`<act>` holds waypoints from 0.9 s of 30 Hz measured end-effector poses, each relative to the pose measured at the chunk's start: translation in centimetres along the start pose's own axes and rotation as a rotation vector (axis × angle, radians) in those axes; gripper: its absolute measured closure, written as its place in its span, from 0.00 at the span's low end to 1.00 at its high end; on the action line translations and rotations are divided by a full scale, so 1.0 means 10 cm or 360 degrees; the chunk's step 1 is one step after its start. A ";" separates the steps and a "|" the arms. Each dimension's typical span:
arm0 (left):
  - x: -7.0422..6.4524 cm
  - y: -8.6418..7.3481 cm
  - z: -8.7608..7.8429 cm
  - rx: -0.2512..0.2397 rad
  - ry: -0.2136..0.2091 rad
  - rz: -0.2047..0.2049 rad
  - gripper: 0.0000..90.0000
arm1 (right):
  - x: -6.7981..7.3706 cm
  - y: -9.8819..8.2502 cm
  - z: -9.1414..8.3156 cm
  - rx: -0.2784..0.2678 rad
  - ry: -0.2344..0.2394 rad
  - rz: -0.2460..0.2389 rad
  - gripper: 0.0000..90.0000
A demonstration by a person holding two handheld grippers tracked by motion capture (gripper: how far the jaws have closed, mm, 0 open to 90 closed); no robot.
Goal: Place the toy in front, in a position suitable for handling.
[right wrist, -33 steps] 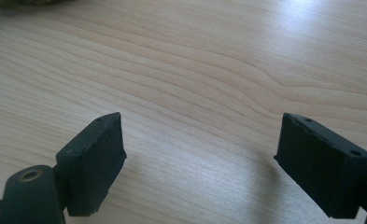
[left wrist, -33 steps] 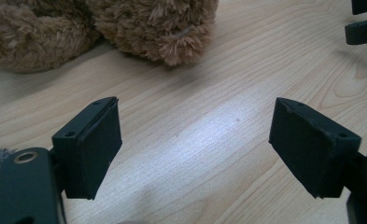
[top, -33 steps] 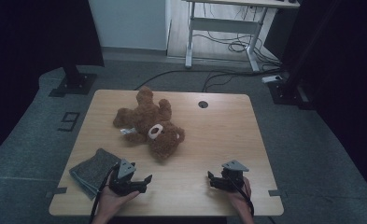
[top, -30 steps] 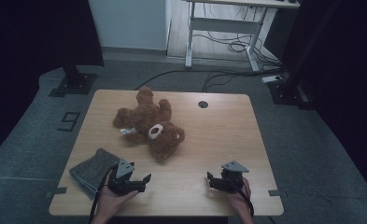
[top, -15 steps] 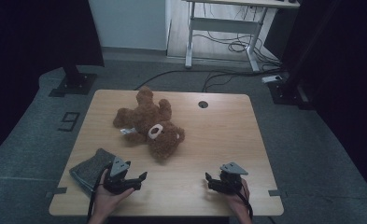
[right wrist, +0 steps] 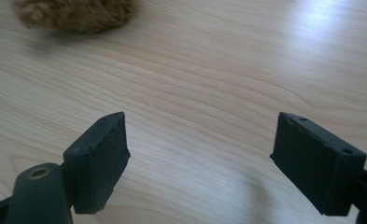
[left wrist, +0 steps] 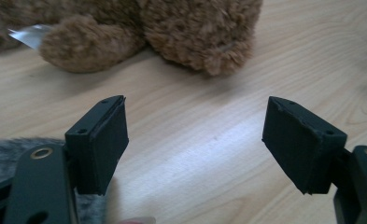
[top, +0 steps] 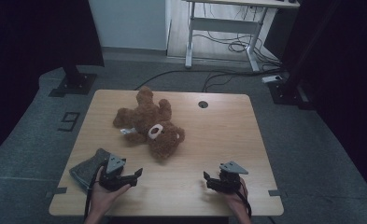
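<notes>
Both tongs stand open and hold nothing: the left gripper [top: 135, 175] and the right gripper [top: 208, 178] rest low over the table [top: 218, 135]. The teddy bear [top: 149, 125] lies ahead of them, nearer the left one; the grey cloth [top: 84, 169] sits just beside that gripper. A risk, I judge: 1 jaw could snag the cloth on the reach.

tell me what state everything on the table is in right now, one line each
Teddy bear: lying on its back, untouched.
Grey cloth: folded, at the table's near-left edge.
Left gripper: open, empty.
Right gripper: open, empty.
</notes>
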State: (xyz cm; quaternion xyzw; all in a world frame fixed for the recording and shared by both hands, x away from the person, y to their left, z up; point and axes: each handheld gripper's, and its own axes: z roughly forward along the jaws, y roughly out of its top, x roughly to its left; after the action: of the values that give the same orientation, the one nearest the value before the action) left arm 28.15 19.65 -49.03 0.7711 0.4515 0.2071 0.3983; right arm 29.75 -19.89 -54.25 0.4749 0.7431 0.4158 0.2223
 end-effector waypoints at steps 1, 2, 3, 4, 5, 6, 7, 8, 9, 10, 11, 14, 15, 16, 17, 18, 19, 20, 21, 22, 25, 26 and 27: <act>0.02 0.01 0.00 -0.0006 0.0007 -0.0005 0.25 | 0.03 0.02 0.02 -0.0001 0.0011 -0.0005 0.20; 0.04 0.03 0.01 -0.0004 0.0013 -0.0005 0.25 | 0.09 0.05 0.05 -0.0008 0.0027 -0.0023 0.19; 0.09 0.08 0.04 0.0002 0.0029 -0.0007 0.25 | 0.11 0.07 0.07 -0.0013 0.0038 -0.0031 0.19; 0.09 0.08 0.04 0.0002 0.0029 -0.0007 0.25 | 0.11 0.07 0.07 -0.0013 0.0038 -0.0031 0.19; 0.15 0.13 0.08 0.0008 0.0037 -0.0022 0.25 | 0.15 0.12 0.09 -0.0029 0.0066 -0.0030 0.18; 0.15 0.13 0.08 0.0008 0.0037 -0.0022 0.25 | 0.15 0.12 0.09 -0.0029 0.0066 -0.0030 0.18; 0.19 0.19 0.11 0.0021 0.0045 -0.0025 0.25 | 0.18 0.18 0.11 -0.0046 0.0082 -0.0031 0.18; 0.19 0.19 0.11 0.0021 0.0045 -0.0025 0.25 | 0.18 0.18 0.11 -0.0046 0.0082 -0.0031 0.18; 0.21 0.22 0.12 0.0026 0.0050 -0.0016 0.25 | 0.20 0.24 0.13 -0.0063 0.0093 -0.0035 0.17; 0.23 0.25 0.14 0.0030 0.0057 -0.0012 0.25 | 0.20 0.24 0.13 -0.0063 0.0093 -0.0035 0.17; 0.28 0.32 0.16 0.0025 0.0061 -0.0013 0.24 | 0.23 0.30 0.15 -0.0078 0.0106 -0.0044 0.17; 0.35 0.38 0.19 0.0021 0.0065 -0.0022 0.24 | 0.25 0.37 0.17 -0.0092 0.0115 -0.0035 0.16; 0.41 0.43 0.23 0.0030 0.0085 -0.0019 0.24 | 0.28 0.43 0.18 -0.0111 0.0123 -0.0021 0.15; 0.41 0.43 0.23 0.0030 0.0085 -0.0019 0.24 | 0.28 0.43 0.18 -0.0111 0.0123 -0.0021 0.15; 0.44 0.45 0.25 0.0037 0.0087 -0.0024 0.25 | 0.32 0.48 0.19 -0.0127 0.0132 -0.0010 0.14; 0.47 0.47 0.27 0.0043 0.0074 -0.0035 0.25 | 0.32 0.48 0.19 -0.0127 0.0132 -0.0010 0.14; 0.50 0.49 0.30 0.0048 0.0072 -0.0033 0.25 | 0.34 0.50 0.21 -0.0131 0.0134 -0.0008 0.14; 0.53 0.50 0.32 0.0055 0.0084 -0.0021 0.25 | 0.36 0.51 0.22 -0.0134 0.0133 -0.0011 0.13; 0.55 0.52 0.36 0.0061 0.0090 -0.0014 0.25 | 0.38 0.53 0.24 -0.0136 0.0137 -0.0017 0.13; 0.58 0.53 0.40 0.0072 0.0089 -0.0014 0.25 | 0.39 0.54 0.25 -0.0136 0.0144 -0.0021 0.13; 0.63 0.53 0.51 0.0106 0.0082 -0.0006 0.25 | 0.42 0.57 0.32 -0.0132 0.0161 -0.0016 0.13; 0.65 0.52 0.54 0.0121 0.0075 -0.0001 0.25 | 0.42 0.59 0.34 -0.0134 0.0163 -0.0013 0.13; 0.66 0.52 0.57 0.0136 0.0063 0.0001 0.26 | 0.43 0.60 0.35 -0.0135 0.0167 -0.0010 0.13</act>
State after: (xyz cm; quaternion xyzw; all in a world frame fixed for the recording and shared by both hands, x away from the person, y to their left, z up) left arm 38.13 21.48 -48.50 0.7832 0.4676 0.2030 0.3559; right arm 33.48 -13.45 -50.95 0.4404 0.7369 0.4705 0.2042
